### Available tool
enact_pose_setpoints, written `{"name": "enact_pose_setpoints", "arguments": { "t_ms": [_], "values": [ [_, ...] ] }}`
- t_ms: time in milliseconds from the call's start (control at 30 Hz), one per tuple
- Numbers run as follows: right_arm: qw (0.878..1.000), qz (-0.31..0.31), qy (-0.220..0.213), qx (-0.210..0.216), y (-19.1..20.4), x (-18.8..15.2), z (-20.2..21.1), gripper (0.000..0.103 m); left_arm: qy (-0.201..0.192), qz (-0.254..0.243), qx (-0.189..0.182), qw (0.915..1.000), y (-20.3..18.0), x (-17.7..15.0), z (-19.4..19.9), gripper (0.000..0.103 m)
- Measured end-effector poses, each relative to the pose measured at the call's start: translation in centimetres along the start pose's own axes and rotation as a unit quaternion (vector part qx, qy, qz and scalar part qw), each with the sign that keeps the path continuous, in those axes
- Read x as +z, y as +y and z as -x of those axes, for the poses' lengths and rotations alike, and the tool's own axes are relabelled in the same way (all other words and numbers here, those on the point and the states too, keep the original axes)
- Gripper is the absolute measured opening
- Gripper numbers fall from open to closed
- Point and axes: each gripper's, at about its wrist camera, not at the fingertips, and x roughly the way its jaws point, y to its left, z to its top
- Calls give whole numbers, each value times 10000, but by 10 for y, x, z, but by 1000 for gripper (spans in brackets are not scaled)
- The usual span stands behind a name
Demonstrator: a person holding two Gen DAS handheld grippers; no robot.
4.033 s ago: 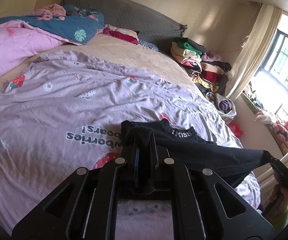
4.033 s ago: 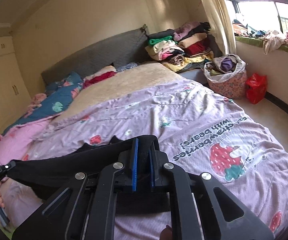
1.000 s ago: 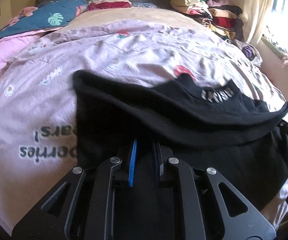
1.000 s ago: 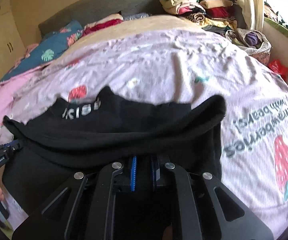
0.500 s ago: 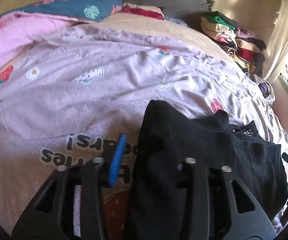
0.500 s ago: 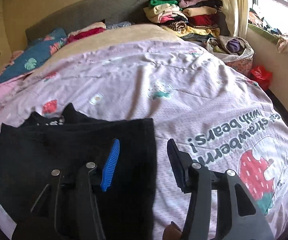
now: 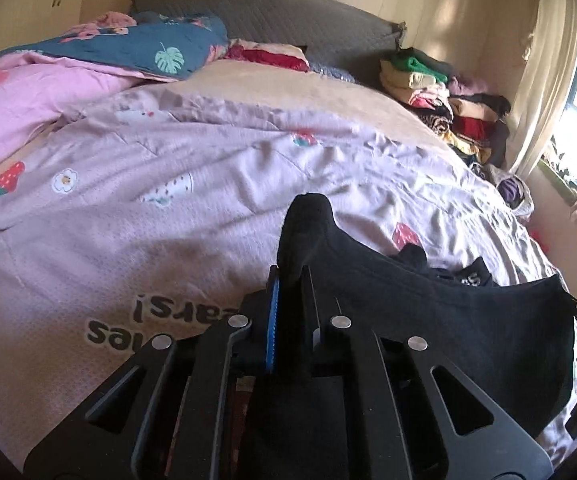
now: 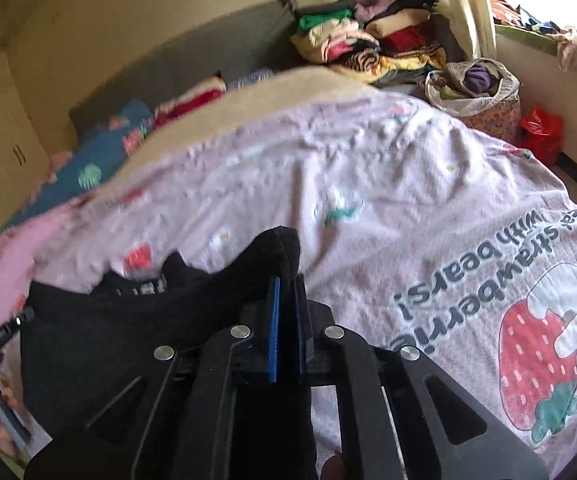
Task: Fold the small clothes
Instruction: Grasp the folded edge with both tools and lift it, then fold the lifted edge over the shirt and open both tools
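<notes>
A small black garment [image 7: 428,320] with white lettering at its neck is stretched between both grippers over the pink strawberry bedspread [image 7: 168,208]. My left gripper [image 7: 288,276] is shut on the garment's left corner, which bunches up above the blue pads. In the right wrist view my right gripper [image 8: 286,284] is shut on the garment's [image 8: 128,328] right corner, a black fold poking up past the pads. Each view shows the other gripper's tip at the garment's far edge.
The bedspread [image 8: 408,208] covers most of the bed. Pillows and a blue leaf-print quilt [image 7: 136,46] lie by the grey headboard. A stack of folded clothes [image 7: 440,92] and a basket of laundry [image 8: 476,92] stand at the bed's right side, near the window.
Half a second ago both grippers stood open over the folded black garment on the bed. Both have now shut on its corners and lifted them slightly.
</notes>
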Motion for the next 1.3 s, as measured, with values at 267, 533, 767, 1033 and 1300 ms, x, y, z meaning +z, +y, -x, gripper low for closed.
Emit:
{"name": "enact_pose_setpoints", "arguments": {
  "t_ms": [267, 533, 767, 1033, 1300],
  "values": [
    [9996, -181, -33, -192, -5, -2, -8, 6, 141, 35, 100, 9998, 2, -2, -11, 3],
    [9988, 3, 94, -476, 1, -8, -17, 6, 305, -5, 159, 9994, 2, -6, -17, 4],
    [9983, -43, 159, -561, -1, -11, -20, 6, 351, -48, 197, 9992, -1, -8, -16, 5],
    [9957, -140, 164, -899, -9, -12, -18, 15, 343, -158, 389, 9985, -2, -10, -11, 11],
    [9968, -111, 157, -770, -4, -15, 0, 46, 269, -244, 473, 9982, 1, -11, 7, 35]
  ]
}}
